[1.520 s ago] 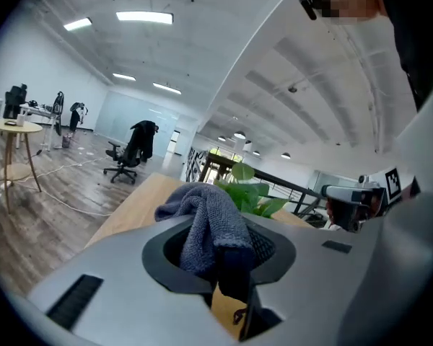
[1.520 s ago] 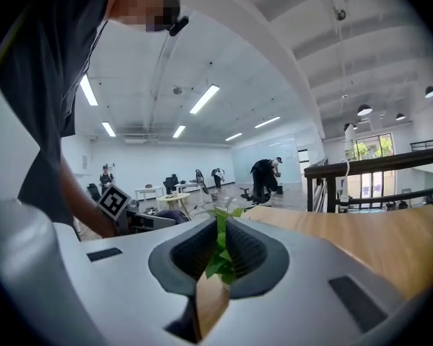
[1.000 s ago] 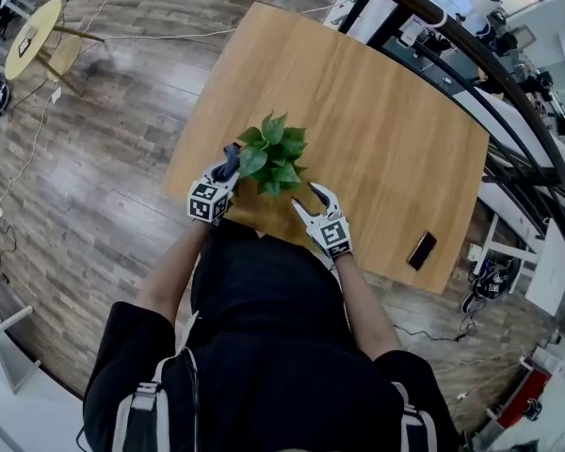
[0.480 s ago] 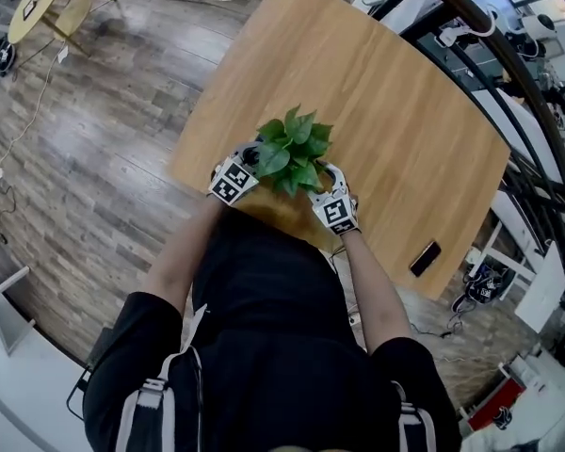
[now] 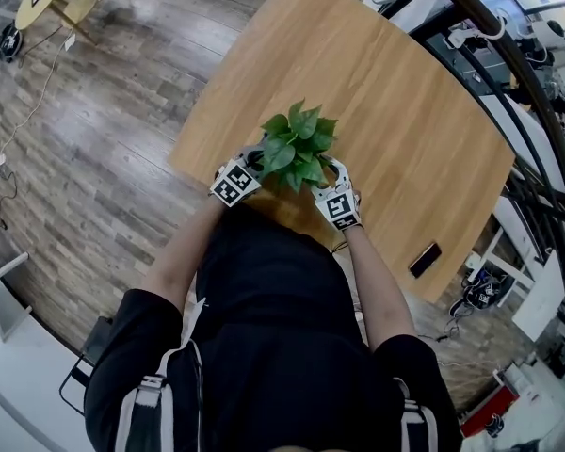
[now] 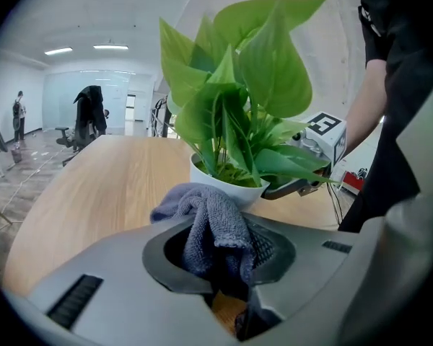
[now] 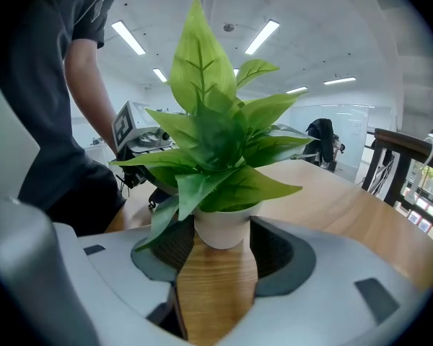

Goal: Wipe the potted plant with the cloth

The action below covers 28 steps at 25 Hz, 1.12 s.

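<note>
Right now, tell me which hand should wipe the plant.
Left. The left tongs grip the cloth right beside the pot. The right tongs, just opened wider, straddle the pot without gripping and carry no cloth.

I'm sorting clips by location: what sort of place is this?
Probably an open-plan office or lab: ceiling strip lights, a jacket-draped office chair, and a wooden table.

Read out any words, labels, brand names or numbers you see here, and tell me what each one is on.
No text is readable in any view.
The marker cubes on the left gripper and right gripper: black-and-white square patterns only, no letters.
The white pot and grey cloth: no label showing.
The dark phone on the table: too small to read anything.
</note>
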### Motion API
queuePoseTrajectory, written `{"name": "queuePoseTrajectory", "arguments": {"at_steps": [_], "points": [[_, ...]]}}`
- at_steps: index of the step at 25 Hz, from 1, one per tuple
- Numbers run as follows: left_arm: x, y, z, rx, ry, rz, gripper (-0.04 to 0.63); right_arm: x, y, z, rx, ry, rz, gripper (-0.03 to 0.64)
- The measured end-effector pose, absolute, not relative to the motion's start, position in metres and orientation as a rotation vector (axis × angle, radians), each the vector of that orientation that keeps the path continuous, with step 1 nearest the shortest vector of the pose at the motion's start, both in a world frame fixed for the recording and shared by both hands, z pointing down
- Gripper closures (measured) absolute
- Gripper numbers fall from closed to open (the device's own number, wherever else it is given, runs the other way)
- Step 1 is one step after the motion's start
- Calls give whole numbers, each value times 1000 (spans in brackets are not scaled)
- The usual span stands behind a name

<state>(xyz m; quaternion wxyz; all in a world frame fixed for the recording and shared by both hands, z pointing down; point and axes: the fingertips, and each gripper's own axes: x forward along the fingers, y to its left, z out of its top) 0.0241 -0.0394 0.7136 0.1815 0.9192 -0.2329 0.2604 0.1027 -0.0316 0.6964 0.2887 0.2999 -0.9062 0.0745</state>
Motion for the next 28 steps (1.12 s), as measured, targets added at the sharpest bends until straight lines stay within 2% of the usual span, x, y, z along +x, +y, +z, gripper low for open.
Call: {"name": "queuePoseTrajectory", "arguments": {"at_steps": [10,15,23,28], "points": [[16,-37,714,2542,-749,748,483,91,-12,690,722,-2440,209,387],[21,-46,708,2503,-801,668,482,99,-11,687,894,-2393,269,387],[25,-55,715,2550,-782,788,482,106,-33,685,850,-2364,133,374],[30,-48,713,2596,-705,826,483,107,-36,689,880,-2339,165,376]]}}
